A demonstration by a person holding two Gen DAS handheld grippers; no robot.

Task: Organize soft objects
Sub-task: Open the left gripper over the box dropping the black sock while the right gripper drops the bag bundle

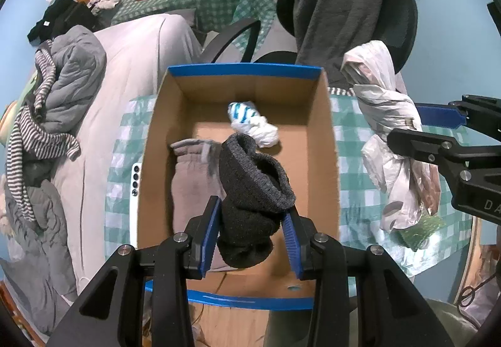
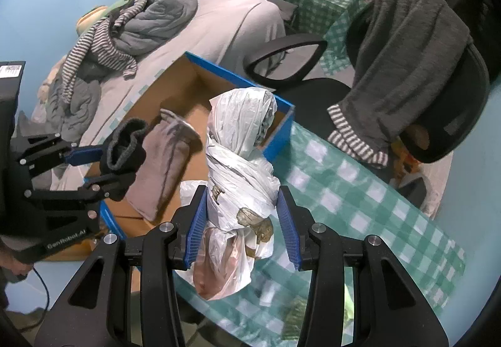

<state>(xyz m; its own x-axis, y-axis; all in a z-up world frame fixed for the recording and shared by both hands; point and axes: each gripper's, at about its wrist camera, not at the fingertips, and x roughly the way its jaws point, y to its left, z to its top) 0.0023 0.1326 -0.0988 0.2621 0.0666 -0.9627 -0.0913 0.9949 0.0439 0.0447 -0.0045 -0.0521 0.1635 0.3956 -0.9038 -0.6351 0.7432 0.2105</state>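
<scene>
My left gripper [image 1: 250,234] is shut on a rolled dark grey sock [image 1: 253,190] and holds it above the near end of an open cardboard box [image 1: 325,134] with blue edges. A grey cloth pouch [image 1: 194,178] and a white-and-blue rolled sock [image 1: 250,123] lie inside the box. My right gripper [image 2: 242,228] is shut on a twisted white plastic bag bundle [image 2: 241,165] and holds it above the checkered table, right of the box [image 2: 281,131]. The left gripper with the dark sock [image 2: 125,150] shows in the right wrist view, the right gripper [image 1: 438,140] in the left wrist view.
The box stands on a green-and-white checkered tablecloth [image 2: 360,200]. A white phone [image 1: 135,187] lies left of the box. A black office chair with a grey towel [image 2: 413,65] stands behind the table. A bed with crumpled clothes [image 2: 141,21] is at the left.
</scene>
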